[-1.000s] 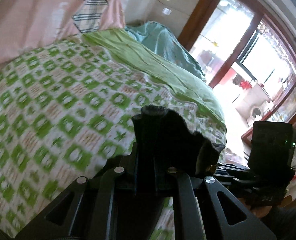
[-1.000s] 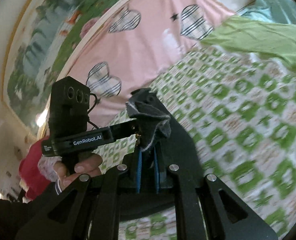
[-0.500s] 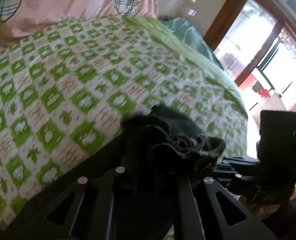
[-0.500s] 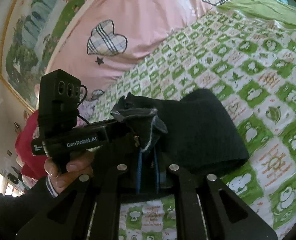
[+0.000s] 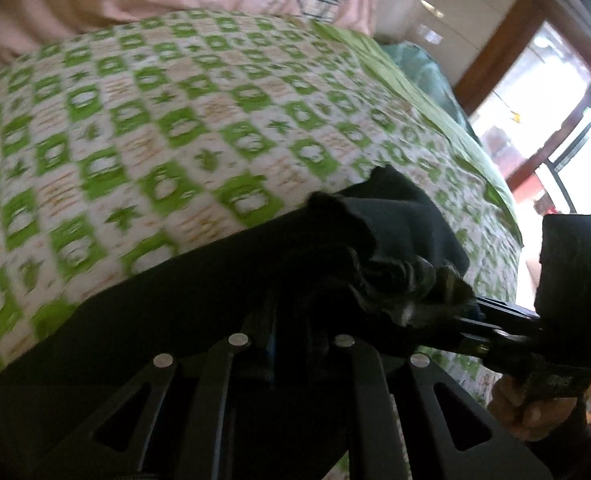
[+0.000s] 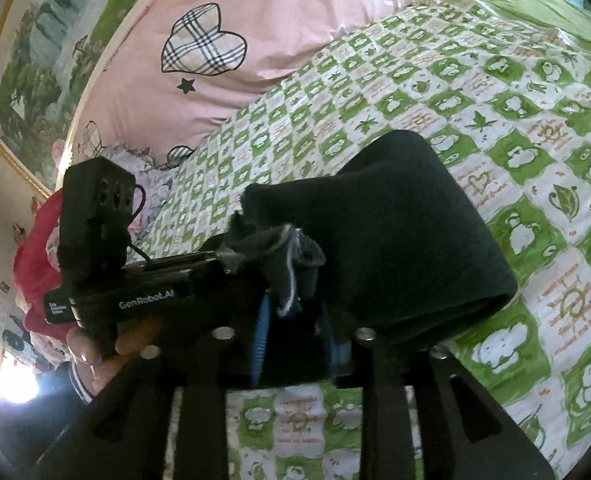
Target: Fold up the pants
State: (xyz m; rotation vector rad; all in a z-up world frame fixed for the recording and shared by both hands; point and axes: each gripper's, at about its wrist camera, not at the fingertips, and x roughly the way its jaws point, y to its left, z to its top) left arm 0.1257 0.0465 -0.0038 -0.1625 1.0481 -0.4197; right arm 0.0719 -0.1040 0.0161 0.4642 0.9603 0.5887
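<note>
The left tool (image 5: 291, 312) is pinching a bunched, frayed edge of the black pants (image 5: 183, 304), its two fingers closed tight on the cloth so that a crumpled tuft is sticking up between them. In the left wrist view the pants are spreading from about 9 o'clock across the lower middle, lying over the green-and-white checked bedspread (image 5: 167, 120), which is filling the frame from 9 to 1 o'clock. The right tool (image 6: 291, 300) is likewise clamping a gathered edge of the pants (image 6: 395, 232), with blue pads showing on either side of the pinched fabric. In the right wrist view the pants are forming a thick folded loop that is bulging out toward 2 o'clock and resting on the bedspread (image 6: 515, 112). The two tools are sitting just beside each other: the left tool's body, printed GenRobot.AI, is showing at 9 o'clock in the right view, gripped by the left hand (image 6: 107, 352), and the right hand (image 5: 531, 408) is showing at 4 o'clock in the left view. A pink duvet with plaid hearts (image 6: 223, 48) is lying beyond the bedspread at 12 o'clock, a framed landscape picture (image 6: 35, 60) is hanging at 10 o'clock, and a bright window (image 5: 551, 112) is glowing at 2 o'clock in the left view.
</note>
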